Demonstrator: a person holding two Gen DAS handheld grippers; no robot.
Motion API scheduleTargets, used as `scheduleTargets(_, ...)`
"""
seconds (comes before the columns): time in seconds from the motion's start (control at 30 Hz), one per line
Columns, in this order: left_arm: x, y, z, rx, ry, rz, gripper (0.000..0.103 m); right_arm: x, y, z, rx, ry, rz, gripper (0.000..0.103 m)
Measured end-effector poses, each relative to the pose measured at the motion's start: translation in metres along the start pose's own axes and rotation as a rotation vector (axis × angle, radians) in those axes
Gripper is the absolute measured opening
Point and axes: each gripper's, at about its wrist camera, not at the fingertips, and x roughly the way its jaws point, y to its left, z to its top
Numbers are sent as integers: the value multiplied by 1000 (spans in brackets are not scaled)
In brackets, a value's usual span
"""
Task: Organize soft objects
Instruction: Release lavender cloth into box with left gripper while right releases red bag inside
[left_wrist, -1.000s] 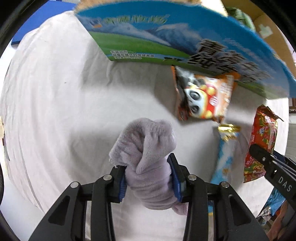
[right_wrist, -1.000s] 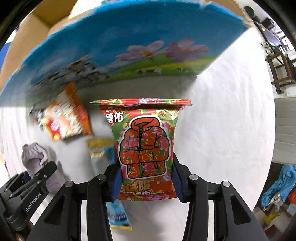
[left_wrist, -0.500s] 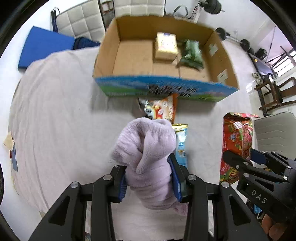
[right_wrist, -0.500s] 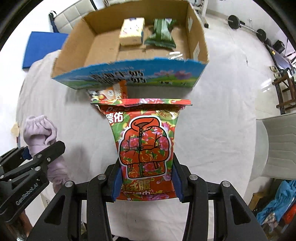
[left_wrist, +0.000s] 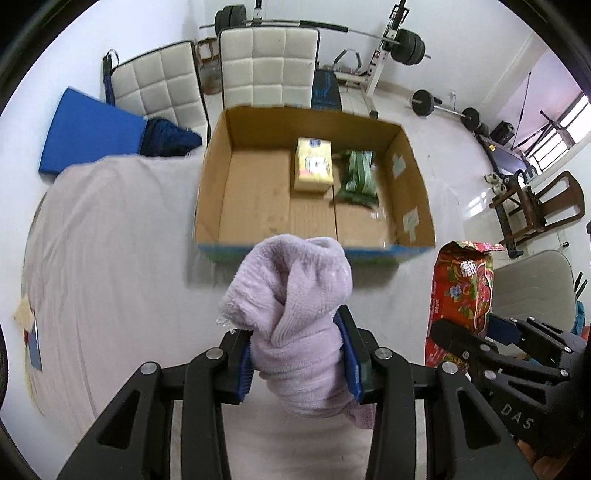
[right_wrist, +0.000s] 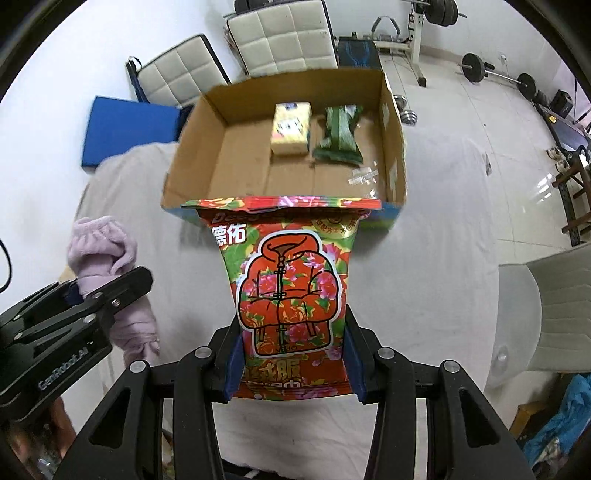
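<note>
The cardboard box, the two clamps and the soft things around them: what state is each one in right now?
Cardboard box: open on top, partly filled.
Yellow pack: lying inside the box.
Green packet: lying inside the box, beside the yellow pack.
Lilac towel: bunched, held off the table.
Red floral packet: held upright, sealed.
Left gripper: shut on the towel.
Right gripper: shut on the packet.
</note>
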Motion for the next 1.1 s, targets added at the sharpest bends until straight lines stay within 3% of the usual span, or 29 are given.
scheduleTargets(0.27,18,11,77,16,-35,24,36,5,0,67,14,-64,-30,48)
scheduleTargets(0.6,110,33,163,14,85,58,36,82,-26,136,67,21,-103,48)
scheduleTargets(0.87,196,40,198,42,208,112,36,160,-43,158,84,114,-164,48)
scheduleTargets(1.1,241,45,218,60,260,134,37,214,-54,155,93,199,-191,48)
